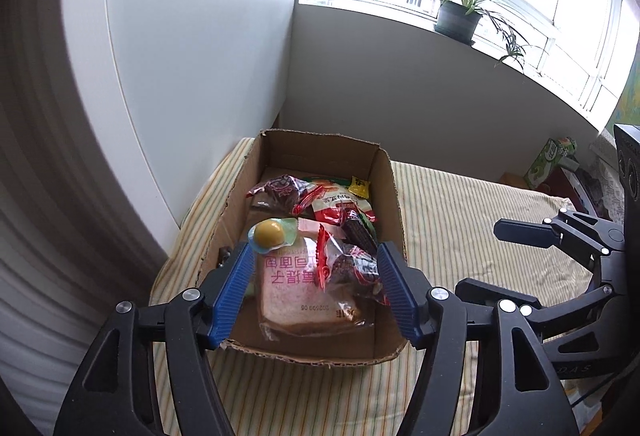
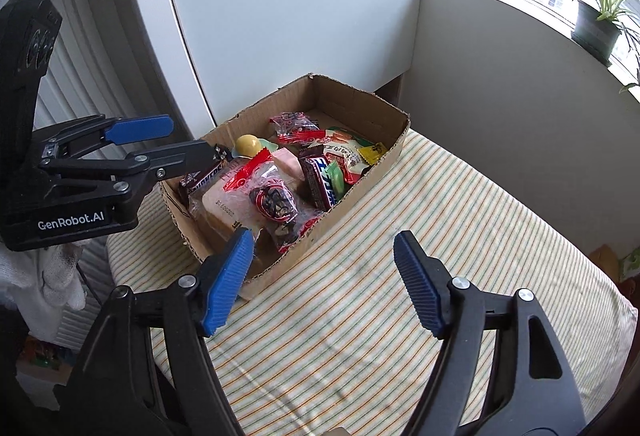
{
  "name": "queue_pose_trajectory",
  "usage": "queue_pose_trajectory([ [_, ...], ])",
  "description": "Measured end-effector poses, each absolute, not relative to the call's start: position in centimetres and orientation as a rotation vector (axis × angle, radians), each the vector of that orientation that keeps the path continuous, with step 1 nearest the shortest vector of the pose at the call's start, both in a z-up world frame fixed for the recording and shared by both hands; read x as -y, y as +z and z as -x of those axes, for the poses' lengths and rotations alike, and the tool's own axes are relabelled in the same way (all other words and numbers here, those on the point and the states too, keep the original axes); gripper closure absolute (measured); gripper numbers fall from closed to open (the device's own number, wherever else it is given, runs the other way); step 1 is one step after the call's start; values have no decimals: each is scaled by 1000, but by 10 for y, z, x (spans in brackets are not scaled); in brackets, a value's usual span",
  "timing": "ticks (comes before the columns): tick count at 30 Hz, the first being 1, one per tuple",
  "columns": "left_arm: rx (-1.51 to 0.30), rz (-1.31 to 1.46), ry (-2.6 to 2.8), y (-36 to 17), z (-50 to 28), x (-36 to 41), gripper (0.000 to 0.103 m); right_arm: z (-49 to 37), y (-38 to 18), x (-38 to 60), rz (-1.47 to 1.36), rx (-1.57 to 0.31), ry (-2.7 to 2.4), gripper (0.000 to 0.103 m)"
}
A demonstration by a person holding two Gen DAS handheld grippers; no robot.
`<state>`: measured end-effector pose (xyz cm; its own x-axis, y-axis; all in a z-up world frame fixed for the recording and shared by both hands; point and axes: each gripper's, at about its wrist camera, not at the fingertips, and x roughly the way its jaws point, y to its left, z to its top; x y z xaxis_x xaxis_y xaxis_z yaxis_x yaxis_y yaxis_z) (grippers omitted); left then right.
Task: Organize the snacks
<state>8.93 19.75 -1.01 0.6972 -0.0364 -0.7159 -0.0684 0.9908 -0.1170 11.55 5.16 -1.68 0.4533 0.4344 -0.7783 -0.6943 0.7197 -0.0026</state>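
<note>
An open cardboard box full of snacks stands on the striped cloth. Inside lie a wrapped bread slice, a yellow jelly cup, a red-and-clear packet of dark snacks, chocolate bars and a small yellow sachet. My left gripper is open over the box's near end, with nothing in it. My right gripper is open too, beside the box's right wall above the cloth.
The striped cloth covers the table right of the box. A white panel stands close behind the box. A potted plant sits on the windowsill. A green carton is at the far right.
</note>
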Motion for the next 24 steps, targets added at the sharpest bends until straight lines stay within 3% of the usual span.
queue_pose_trajectory([
  [11,-710,146,111,-12,-33,-183,29,-70,-13,-22,282,-737,608,9],
  [24,-686,128,175,-20,2,-164,24,-27,-8,2,243,-680,504,8],
])
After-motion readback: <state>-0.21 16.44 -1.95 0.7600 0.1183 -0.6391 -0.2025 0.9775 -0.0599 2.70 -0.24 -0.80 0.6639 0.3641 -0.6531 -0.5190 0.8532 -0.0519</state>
